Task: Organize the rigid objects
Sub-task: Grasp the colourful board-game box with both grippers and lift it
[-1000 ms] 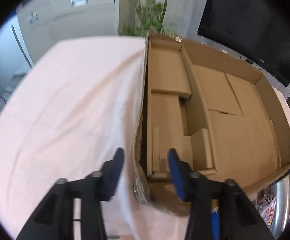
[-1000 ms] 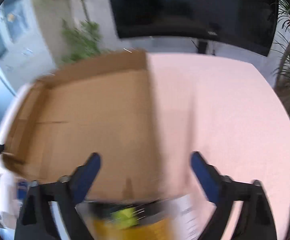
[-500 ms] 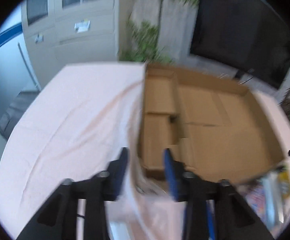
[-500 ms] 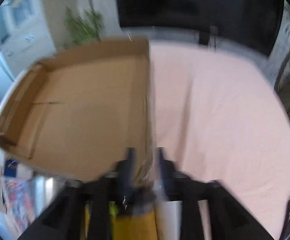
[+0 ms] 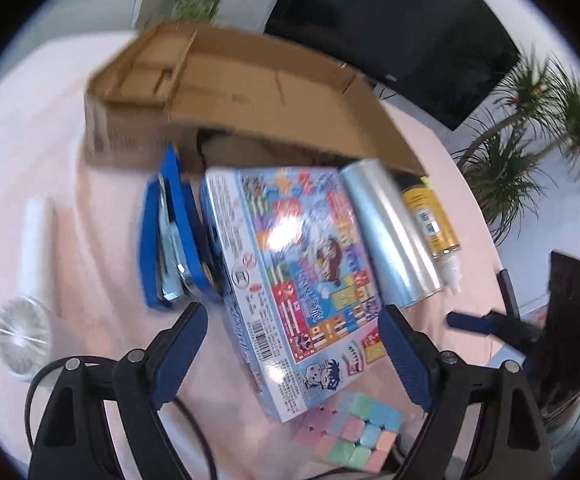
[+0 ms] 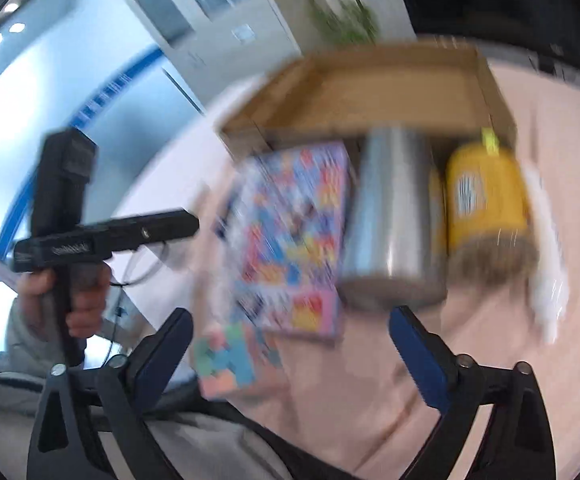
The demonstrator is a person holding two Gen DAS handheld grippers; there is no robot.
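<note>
A colourful flat game box lies on the pink cloth in front of an open cardboard box. Beside it lie a blue stapler, a silver cylinder, a yellow glue bottle and a pastel puzzle cube. My left gripper is open and empty just above the game box's near end. My right gripper is open and empty, near the game box, silver cylinder, yellow bottle and cube. This view is blurred.
A white hand fan lies at the left on the cloth. The other gripper shows at the right edge. In the right wrist view a hand holds the left gripper's handle. A TV and plants stand behind the table.
Both grippers have pulled back from the cardboard box toward the near objects. The right gripper, nearly shut half a second ago, has opened wide. The left gripper has opened wider too.
</note>
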